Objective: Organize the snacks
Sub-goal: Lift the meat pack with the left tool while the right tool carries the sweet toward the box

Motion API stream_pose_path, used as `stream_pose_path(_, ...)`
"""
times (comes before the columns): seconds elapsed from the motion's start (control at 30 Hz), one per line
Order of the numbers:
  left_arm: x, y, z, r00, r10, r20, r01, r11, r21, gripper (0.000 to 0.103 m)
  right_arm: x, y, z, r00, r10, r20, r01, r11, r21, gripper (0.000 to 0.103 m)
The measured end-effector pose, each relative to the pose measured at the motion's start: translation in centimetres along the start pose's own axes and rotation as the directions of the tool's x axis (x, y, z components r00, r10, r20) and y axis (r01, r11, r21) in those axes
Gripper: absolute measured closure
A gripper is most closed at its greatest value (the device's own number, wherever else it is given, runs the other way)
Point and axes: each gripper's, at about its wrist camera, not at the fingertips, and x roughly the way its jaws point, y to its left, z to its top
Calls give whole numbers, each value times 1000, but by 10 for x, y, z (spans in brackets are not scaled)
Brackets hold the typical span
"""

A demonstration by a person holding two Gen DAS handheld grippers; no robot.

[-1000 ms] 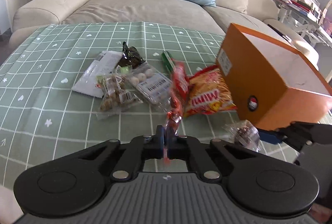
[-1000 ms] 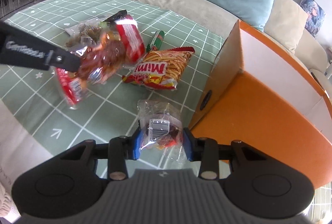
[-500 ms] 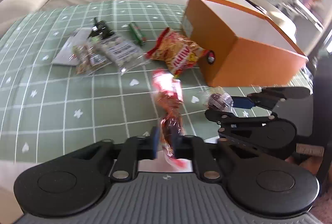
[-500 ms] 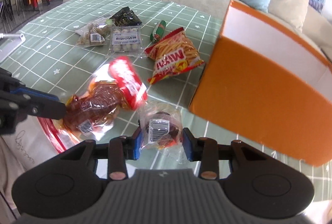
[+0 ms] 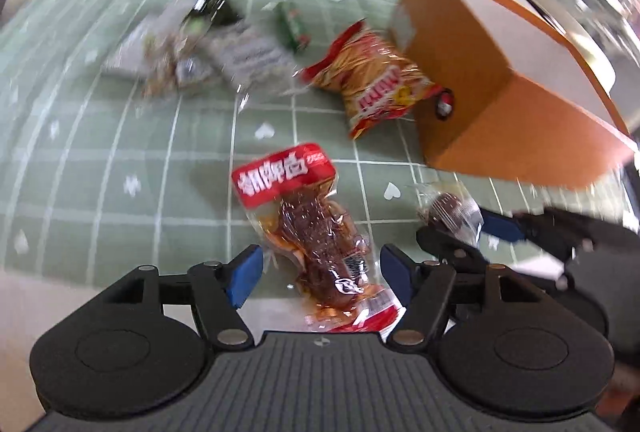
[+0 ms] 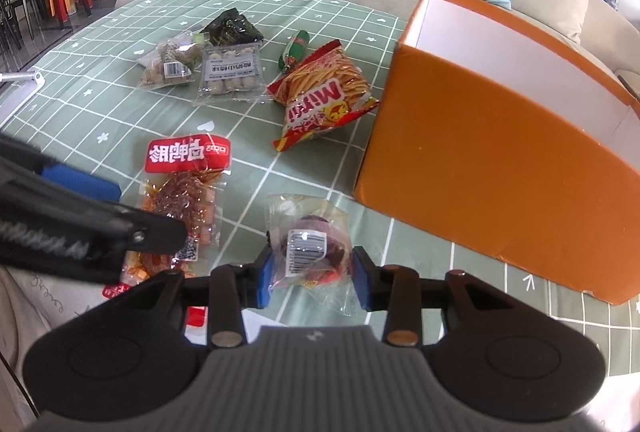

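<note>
Left gripper (image 5: pixel 320 266) standing wide open, red meat pack (image 5: pixel 308 228) lying flat on tablecloth (image 5: pixel 120 160) between its fingers, touching neither. Right gripper (image 6: pixel 312 270) pinching clear wrapped snack (image 6: pixel 310 246) between blue pads. Orange box (image 6: pixel 492 168) sitting ahead-right of it, chips bag (image 6: pixel 324 96) ahead.

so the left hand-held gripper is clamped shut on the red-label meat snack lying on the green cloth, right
Not quite: the left hand-held gripper is open, its blue pads standing apart on either side of the red-label meat snack, as the left wrist view shows. The snack does lie on the green cloth.
</note>
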Motion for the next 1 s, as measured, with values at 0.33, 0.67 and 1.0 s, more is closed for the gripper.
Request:
stream_pose_path(0.33,23,-30,5,994,112,-18,-111,993,47,26,1,-9,-4,1000,2,6,-2,1000,6,66)
stream_pose_path(0.67,32,-52,1,980,197,29,-199,966,163,32,-1,-13,-8,997,-81,2,81,994,-68,66)
stream_pose_path(1.0,31,-54,-2,980,193,43,-197,966,166,37,-2,-22,-12,993,-117,-18,116,992,-51,66)
